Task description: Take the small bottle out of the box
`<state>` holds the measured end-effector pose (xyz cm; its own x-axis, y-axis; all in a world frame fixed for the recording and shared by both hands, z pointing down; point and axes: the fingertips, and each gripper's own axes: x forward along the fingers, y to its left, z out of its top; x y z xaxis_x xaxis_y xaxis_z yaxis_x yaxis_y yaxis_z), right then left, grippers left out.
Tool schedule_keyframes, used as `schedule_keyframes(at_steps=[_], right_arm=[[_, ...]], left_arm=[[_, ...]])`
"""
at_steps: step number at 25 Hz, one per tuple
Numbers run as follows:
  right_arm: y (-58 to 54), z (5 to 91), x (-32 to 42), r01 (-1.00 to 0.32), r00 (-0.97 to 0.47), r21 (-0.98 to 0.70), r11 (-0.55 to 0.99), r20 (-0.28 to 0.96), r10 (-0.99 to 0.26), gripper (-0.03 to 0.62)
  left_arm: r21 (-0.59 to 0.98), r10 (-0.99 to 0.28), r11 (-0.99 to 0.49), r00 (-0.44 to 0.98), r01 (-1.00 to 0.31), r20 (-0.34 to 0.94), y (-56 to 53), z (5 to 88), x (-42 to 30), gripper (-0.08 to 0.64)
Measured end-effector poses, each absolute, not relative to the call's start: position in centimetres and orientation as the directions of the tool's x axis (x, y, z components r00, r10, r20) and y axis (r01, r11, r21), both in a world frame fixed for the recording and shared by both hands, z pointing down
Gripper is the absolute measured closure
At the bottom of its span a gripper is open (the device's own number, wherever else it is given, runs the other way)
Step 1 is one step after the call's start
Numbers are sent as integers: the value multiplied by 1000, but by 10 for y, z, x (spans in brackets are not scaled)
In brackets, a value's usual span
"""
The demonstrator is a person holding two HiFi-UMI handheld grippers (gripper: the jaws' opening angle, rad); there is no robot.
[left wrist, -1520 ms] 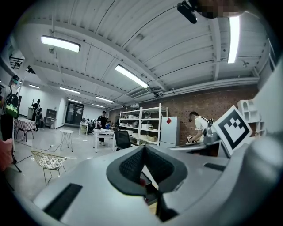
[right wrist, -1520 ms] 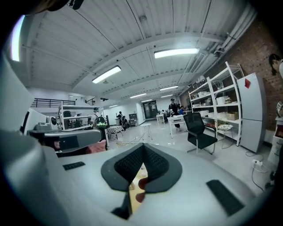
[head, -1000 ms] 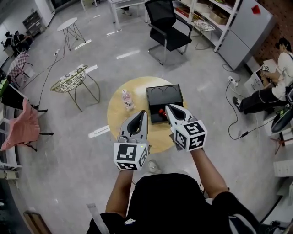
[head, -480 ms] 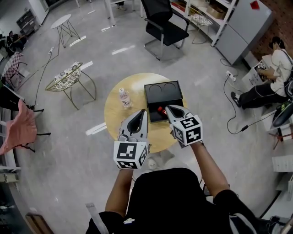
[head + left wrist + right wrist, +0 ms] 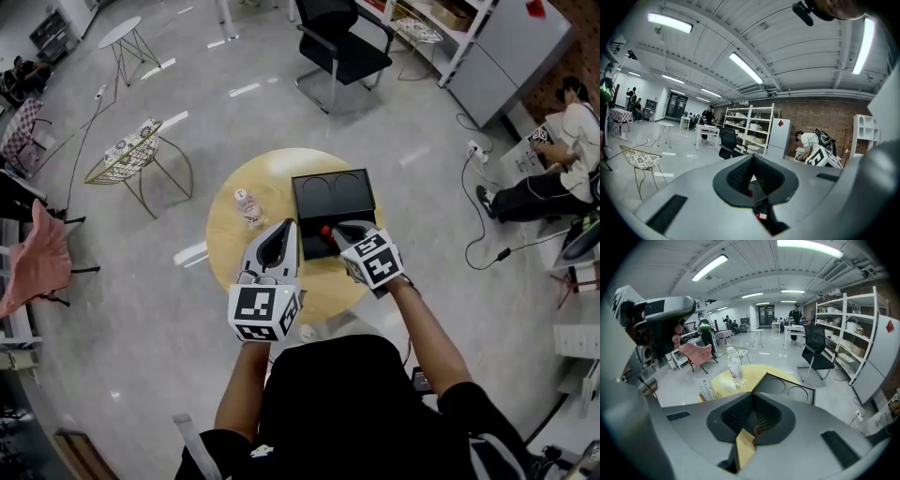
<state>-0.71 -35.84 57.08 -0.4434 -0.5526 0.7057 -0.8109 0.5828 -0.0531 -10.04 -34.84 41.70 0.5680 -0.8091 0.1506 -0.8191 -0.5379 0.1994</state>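
The small bottle (image 5: 326, 231) — red-capped — is seen in the near part of the open black box (image 5: 334, 192) by the tabletop's (image 5: 228, 246) right edge. The right gripper (image 5: 339, 228) is held just beside it, jaws together and empty — the left gripper's (image 5: 289, 225) jaws are likewise together.

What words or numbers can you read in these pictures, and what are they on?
No words or numbers can be read anywhere.
Marker cubes: only black-and-white square patterns, no letters.
Label on the clear bottle on the table: too small and blurred to read.
Red diamond sign on the grey cabinet: too small to read.
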Motion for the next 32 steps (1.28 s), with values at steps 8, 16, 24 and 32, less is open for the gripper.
schedule_keyframes(at_steps=[8,16,24,32], right_arm=[[-376,635,8,-764,-410,-81,640,827,-384,588],[-379,694,15,-689,-374,-98,718,897,-236,474],[-382,738,21,-661,-337,-92,744,923,-186,405],[-381,765,22,-634,-327,-127,763,938,-115,387]], left_arm=[[244,-805,-508,556,-826,206,-395,444,-86,551],[269,-801,-480,542,-835,254,-422,468,-73,551],[281,-783,-440,518,-853,345,-430,501,-70,551],[293,-779,-403,493,-867,388,-435,525,-66,551]])
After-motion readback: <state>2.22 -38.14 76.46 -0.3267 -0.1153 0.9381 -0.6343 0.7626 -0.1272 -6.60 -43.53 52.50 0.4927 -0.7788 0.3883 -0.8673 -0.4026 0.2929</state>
